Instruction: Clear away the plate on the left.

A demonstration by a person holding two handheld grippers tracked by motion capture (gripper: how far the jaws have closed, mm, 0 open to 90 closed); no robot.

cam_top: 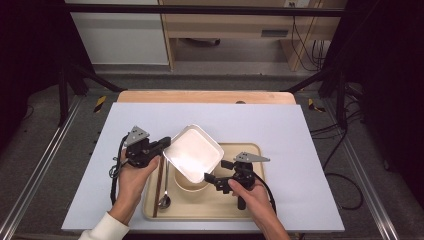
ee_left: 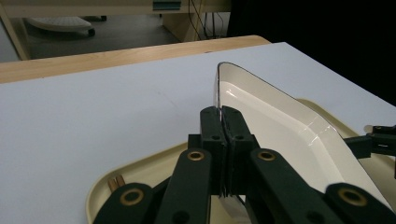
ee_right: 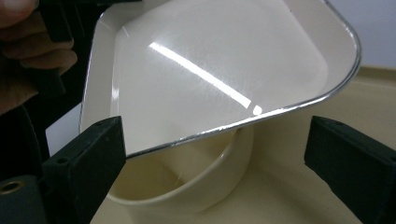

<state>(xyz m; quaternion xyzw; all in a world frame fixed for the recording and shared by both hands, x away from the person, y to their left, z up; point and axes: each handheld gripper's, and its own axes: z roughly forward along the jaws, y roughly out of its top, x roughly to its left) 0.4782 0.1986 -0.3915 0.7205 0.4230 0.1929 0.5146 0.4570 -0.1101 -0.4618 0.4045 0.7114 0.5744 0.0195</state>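
a tray (cam_top: 250,150) lies on the near middle of a mat (cam_top: 75,165) covering the table (cam_top: 200,96). in the tray a bowl (cam_top: 190,186) sits centrally, with a spoon (cam_top: 164,200) and chopsticks (cam_top: 158,192) along its left side. a square plate (cam_top: 192,152) hangs tilted above the bowl, between the left gripper (cam_top: 162,145) and the right gripper (cam_top: 212,178).

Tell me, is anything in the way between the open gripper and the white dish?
Nothing visible is. The right gripper has its jaws wide open, and the rim of the white dish sits right in front of them. The bowl lies below the dish, not between. The left gripper is shut on the dish's far edge.
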